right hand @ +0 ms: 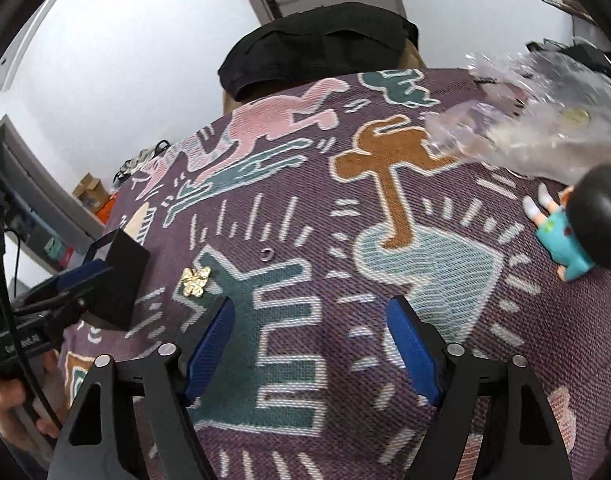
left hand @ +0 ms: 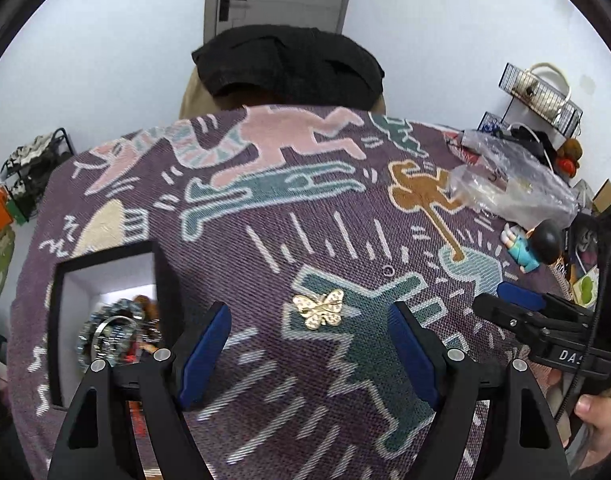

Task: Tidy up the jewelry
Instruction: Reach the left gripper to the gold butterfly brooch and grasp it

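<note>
1. The gold butterfly brooch (left hand: 318,309) lies flat on the patterned cloth (left hand: 265,216) of the table, just ahead of the left gripper (left hand: 305,356), likely its target.
2. Both grippers' fingers stand apart, empty; the right gripper (right hand: 311,354) is beside.
3. The open black box (left hand: 105,280) waits left.

White letters "DAS" can be read on the black body of the right hand-held gripper (left hand: 521,308), seen to the right of the left one; the rest is cut off. The matching print on the left hand-held gripper (right hand: 65,284) is too blurred to read.
</note>
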Motion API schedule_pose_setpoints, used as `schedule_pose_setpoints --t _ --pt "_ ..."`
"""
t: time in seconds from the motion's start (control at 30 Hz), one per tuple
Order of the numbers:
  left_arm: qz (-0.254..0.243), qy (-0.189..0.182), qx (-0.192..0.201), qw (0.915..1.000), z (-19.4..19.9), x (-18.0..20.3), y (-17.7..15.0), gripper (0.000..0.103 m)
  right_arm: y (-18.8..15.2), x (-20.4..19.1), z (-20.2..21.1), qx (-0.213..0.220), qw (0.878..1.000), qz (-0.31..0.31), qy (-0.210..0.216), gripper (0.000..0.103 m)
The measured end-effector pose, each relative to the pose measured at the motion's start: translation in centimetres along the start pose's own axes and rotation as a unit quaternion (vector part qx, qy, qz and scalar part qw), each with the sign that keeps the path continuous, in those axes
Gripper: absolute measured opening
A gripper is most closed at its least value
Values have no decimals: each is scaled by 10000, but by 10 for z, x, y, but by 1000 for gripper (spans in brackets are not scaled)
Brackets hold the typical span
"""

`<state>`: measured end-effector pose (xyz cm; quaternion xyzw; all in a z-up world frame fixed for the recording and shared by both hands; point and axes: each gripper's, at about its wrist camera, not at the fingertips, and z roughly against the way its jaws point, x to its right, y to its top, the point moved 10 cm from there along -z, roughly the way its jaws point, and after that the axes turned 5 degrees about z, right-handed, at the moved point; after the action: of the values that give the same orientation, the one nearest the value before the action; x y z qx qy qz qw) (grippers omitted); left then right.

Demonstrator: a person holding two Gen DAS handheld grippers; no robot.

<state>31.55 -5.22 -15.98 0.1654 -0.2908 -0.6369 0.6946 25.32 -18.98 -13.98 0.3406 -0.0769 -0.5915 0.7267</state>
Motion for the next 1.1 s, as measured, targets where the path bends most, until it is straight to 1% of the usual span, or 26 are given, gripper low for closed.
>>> schedule_pose_setpoints --t 0.07,0.2,0.33,0.5,0.6,0.7,0.8,0.83,0.87,0.9,1.0,1.1 --pt "4 41 -45 10000 -7 4 -2 81 -1 8 0 11 9999 -121 -14 74" --pt "69 114 -166 9998 -24 7 -3 81 -2 17 -1 24 9996 -260 -54 67" --pt "186 312 -263 9990 -40 2 -4 81 -3 22 0 54 9994 -340 -79 66" --pt "285 437 -354 9980 -56 1 -8 81 -2 24 -1 67 9993 -350 -97 66" --pt "353 461 -446 9973 -65 3 -10 74 -2 23 -3 57 9993 -347 -111 66" --pt "334 706 -555 9954 -75 3 -14 67 -2 23 -5 43 9993 -328 -144 66" --pt "295 917 -494 9941 -77 2 -12 65 -3 22 -8 21 9993 -332 -157 66" --pt "267 971 -479 9938 -77 3 -12 60 -3 22 -10 12 9993 -333 -153 66" --pt "219 1017 -457 9935 -77 3 -12 51 -3 22 -10 7 9993 -339 -152 66" --pt "193 970 -454 9941 -76 4 -12 44 -3 22 -12 4 9992 -358 -151 66" --pt "257 685 -551 9958 -72 5 -12 43 -2 21 -14 -6 9993 -355 -148 66" --pt "230 732 -414 9962 -61 -1 -6 43 1 17 -17 -32 9995 -270 -164 66"
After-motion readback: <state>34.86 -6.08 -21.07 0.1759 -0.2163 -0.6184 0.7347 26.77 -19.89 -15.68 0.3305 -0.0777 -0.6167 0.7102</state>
